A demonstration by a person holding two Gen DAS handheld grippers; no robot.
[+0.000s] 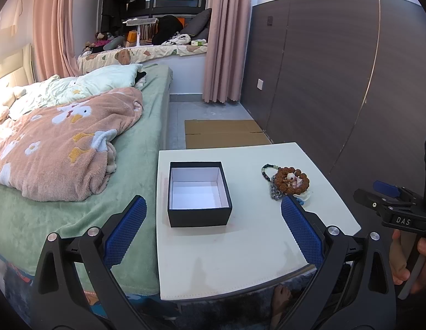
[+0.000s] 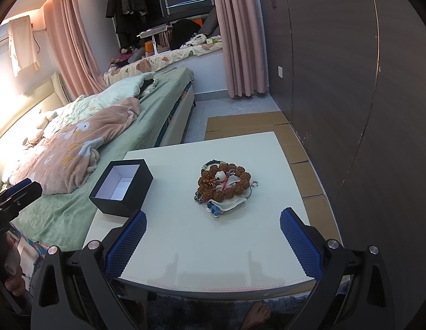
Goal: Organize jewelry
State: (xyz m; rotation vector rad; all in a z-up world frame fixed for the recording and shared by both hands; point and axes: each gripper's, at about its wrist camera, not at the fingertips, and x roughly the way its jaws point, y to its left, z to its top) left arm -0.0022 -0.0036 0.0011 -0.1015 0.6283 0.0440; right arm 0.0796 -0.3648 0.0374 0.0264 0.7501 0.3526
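An open black box [image 1: 198, 192] with a white, empty inside stands on the left part of the white table [image 1: 240, 247]; it also shows in the right wrist view [image 2: 121, 187]. A pile of jewelry [image 1: 288, 183] lies to its right: a brown bead bracelet, dark bead strands and small pieces on a white cloth, also in the right wrist view [image 2: 225, 185]. My left gripper [image 1: 214, 231] is open and empty, near the table's front edge, before the box. My right gripper [image 2: 213, 240] is open and empty, in front of the pile.
A bed [image 1: 75, 165] with a green sheet and a pink blanket borders the table's left side. Flat cardboard [image 1: 226, 132] lies on the floor beyond the table. A dark wood wall panel [image 1: 336, 82] runs along the right. A bare foot [image 2: 258, 316] shows below the table edge.
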